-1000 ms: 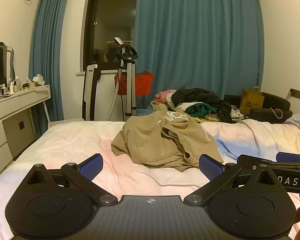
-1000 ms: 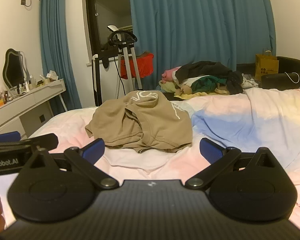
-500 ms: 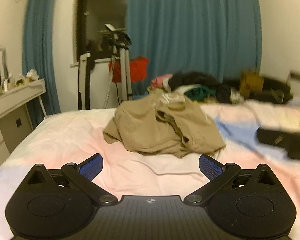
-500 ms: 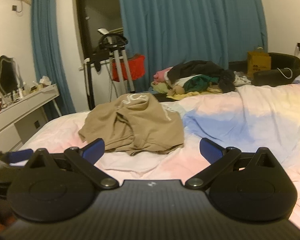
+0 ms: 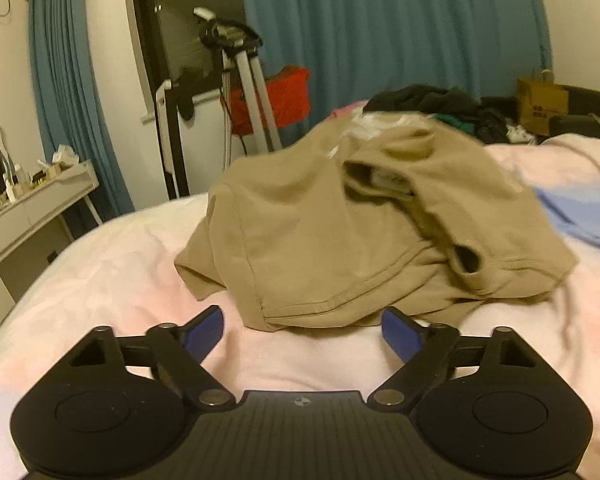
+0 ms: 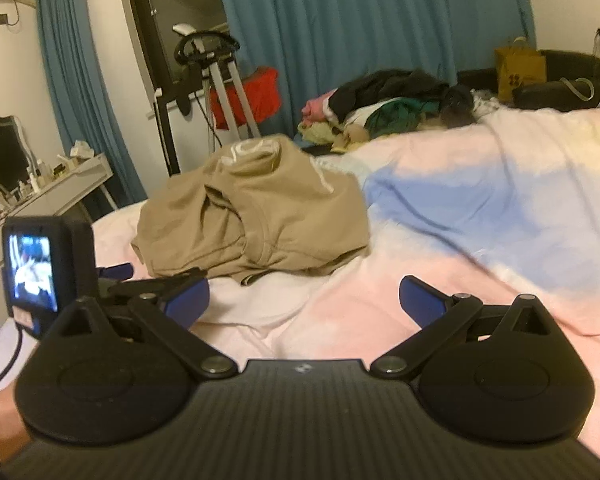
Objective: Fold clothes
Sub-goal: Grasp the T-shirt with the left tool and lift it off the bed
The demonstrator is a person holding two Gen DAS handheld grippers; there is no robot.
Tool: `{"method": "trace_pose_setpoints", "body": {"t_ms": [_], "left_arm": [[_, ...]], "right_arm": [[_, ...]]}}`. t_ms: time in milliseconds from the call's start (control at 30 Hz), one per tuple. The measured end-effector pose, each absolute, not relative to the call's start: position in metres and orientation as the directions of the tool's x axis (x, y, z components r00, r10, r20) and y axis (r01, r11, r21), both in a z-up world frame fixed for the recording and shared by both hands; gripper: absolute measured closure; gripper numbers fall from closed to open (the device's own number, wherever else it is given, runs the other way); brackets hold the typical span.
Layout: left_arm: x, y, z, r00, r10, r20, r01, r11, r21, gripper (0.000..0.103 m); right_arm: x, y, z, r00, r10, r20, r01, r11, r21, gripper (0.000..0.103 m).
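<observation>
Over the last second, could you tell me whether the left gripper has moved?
Yes. The left gripper has advanced toward the tan shirt, which now looms larger against the bed.

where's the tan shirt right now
The tan shirt lies crumpled on the pink bedspread, centre of the left wrist view, just ahead of the open left gripper.

Before me is the bed (image 5: 100, 264), covered with a soft sheet in pink, with a blue patch and some yellow on my right side. A crumpled tan garment (image 5: 340, 232) lies directly on it, in the middle. A pile of mixed clothes (image 6: 388, 108) sits at the far edge.
</observation>
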State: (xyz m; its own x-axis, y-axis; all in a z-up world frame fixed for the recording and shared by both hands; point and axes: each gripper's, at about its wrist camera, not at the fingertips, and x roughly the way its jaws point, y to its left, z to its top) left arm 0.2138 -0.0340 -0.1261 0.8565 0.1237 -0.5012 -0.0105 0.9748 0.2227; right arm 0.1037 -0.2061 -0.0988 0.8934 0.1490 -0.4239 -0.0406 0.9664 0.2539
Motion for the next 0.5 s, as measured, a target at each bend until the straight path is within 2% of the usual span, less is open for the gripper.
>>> {"method": "trace_pose_setpoints", "body": {"t_ms": [33, 67, 133, 167, 200, 233, 500], "left_arm": [[0.219, -0.031, -0.129, 0.851, 0.123, -0.510, -0.013, 0.977, 0.215, 0.036], [0.223, -0.027, -0.129, 0.850, 0.121, -0.513, -0.020, 0.980, 0.198, 0.042], [0.226, -0.019, -0.126, 0.856, 0.114, -0.505, -0.041, 0.987, 0.152, 0.066], [0.224, -0.014, -0.123, 0.863, 0.107, -0.493, -0.052, 0.991, 0.125, 0.073], [0.221, -0.011, -0.118, 0.871, 0.098, -0.481, -0.059, 0.994, 0.096, 0.083], [0.218, -0.007, -0.113, 0.879, 0.088, -0.468, -0.064, 0.996, 0.067, 0.087], [0.164, 0.015, -0.054, 0.958, 0.009, -0.288, -0.040, 0.994, -0.104, 0.092]], "right_arm": [[0.110, -0.204, -0.103, 0.891, 0.152, -0.427, -0.045, 0.967, 0.252, 0.000], [0.116, -0.202, -0.107, 0.890, 0.156, -0.429, -0.049, 0.967, 0.250, 0.000], [0.128, -0.197, -0.115, 0.886, 0.163, -0.435, -0.057, 0.968, 0.246, 0.000], [0.133, -0.195, -0.118, 0.885, 0.164, -0.435, -0.060, 0.968, 0.242, 0.000], [0.137, -0.194, -0.120, 0.888, 0.161, -0.431, -0.061, 0.970, 0.236, 0.000], [0.140, -0.193, -0.122, 0.890, 0.158, -0.427, -0.062, 0.971, 0.230, 0.000], [0.146, -0.201, -0.123, 0.910, 0.136, -0.393, -0.044, 0.972, 0.232, 0.000]]}}
